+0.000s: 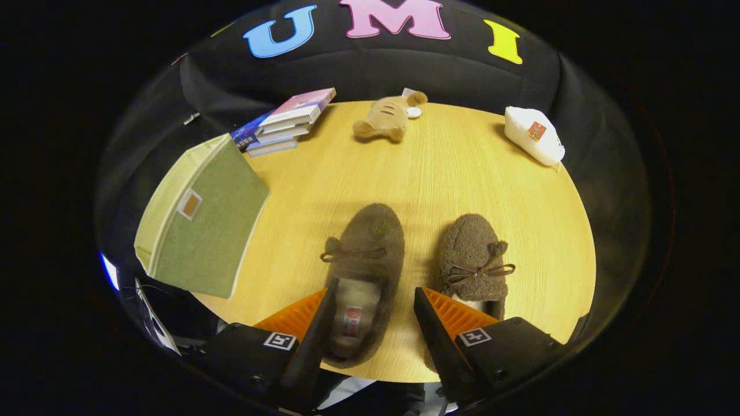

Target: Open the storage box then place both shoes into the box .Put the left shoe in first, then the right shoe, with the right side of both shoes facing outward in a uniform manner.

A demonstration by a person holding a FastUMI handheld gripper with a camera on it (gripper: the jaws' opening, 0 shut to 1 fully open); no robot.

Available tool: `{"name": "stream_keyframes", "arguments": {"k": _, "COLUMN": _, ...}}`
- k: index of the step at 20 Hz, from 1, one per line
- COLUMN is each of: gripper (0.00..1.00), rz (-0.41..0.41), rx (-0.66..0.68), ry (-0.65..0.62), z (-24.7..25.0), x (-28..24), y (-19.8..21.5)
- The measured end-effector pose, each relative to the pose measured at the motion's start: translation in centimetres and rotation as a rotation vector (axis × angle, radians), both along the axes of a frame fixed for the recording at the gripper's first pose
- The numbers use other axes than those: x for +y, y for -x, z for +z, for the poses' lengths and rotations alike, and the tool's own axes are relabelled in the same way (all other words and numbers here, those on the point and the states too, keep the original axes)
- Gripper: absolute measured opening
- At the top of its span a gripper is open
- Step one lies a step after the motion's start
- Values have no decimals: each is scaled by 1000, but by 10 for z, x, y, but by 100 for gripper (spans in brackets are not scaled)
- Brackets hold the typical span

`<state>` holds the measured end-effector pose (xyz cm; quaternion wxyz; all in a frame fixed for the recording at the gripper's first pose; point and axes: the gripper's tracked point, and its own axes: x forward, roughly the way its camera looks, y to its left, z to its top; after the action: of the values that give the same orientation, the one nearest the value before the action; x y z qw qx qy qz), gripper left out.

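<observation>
Two brown fuzzy slippers with bow laces lie side by side on the round wooden table (474, 167), toes pointing away from me. The left-hand slipper (370, 242) looks slightly blurred. Its heel end sits between the fingers of my gripper (373, 288), which is open. The left finger lies against the slipper's left wall, and a strip of table shows between the slipper and the right finger. The right-hand slipper (474, 254) lies just beyond the right finger, which covers its heel. A green and cream fabric storage box (202, 231) stands tilted at the table's left edge. I cannot see its opening.
A stack of books (286, 121) lies at the far left of the table behind the box. A tan plush toy (387, 118) sits at the far middle, and a white packet (535, 136) at the far right. Bare wood separates these from the slippers.
</observation>
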<state>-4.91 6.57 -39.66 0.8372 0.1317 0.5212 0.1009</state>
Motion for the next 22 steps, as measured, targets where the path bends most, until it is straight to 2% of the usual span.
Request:
{"name": "stream_keyframes", "arguments": {"k": 6, "gripper": 67, "rz": -26, "rx": 94, "ry": 3, "z": -45, "x": 7, "y": -6}}
{"name": "stream_keyframes", "arguments": {"k": 8, "gripper": 54, "rz": -42, "rx": 117, "ry": -31, "z": -47, "x": 14, "y": -9}}
{"name": "stream_keyframes", "arguments": {"k": 9, "gripper": 42, "rz": -47, "rx": 130, "ry": -38, "z": -48, "x": 16, "y": -10}}
{"name": "stream_keyframes", "arguments": {"k": 10, "gripper": 36, "rz": -57, "rx": 134, "ry": -35, "z": -48, "x": 14, "y": -11}}
{"name": "stream_keyframes", "arguments": {"k": 11, "gripper": 20, "rz": -86, "rx": 143, "ry": -43, "z": -48, "x": 11, "y": -13}}
{"name": "stream_keyframes", "arguments": {"k": 13, "gripper": 7, "rz": -147, "rx": 168, "ry": -91, "z": -45, "x": 8, "y": -13}}
{"name": "stream_keyframes", "arguments": {"k": 15, "gripper": 5, "rz": -182, "rx": 168, "ry": -112, "z": -40, "x": 7, "y": -14}}
{"name": "stream_keyframes", "arguments": {"k": 18, "gripper": 5, "rz": -176, "rx": 161, "ry": -92, "z": -29, "x": 4, "y": -8}}
{"name": "stream_keyframes", "arguments": {"k": 22, "gripper": 5, "rz": -217, "rx": 145, "ry": -143, "z": 3, "x": 7, "y": -12}}
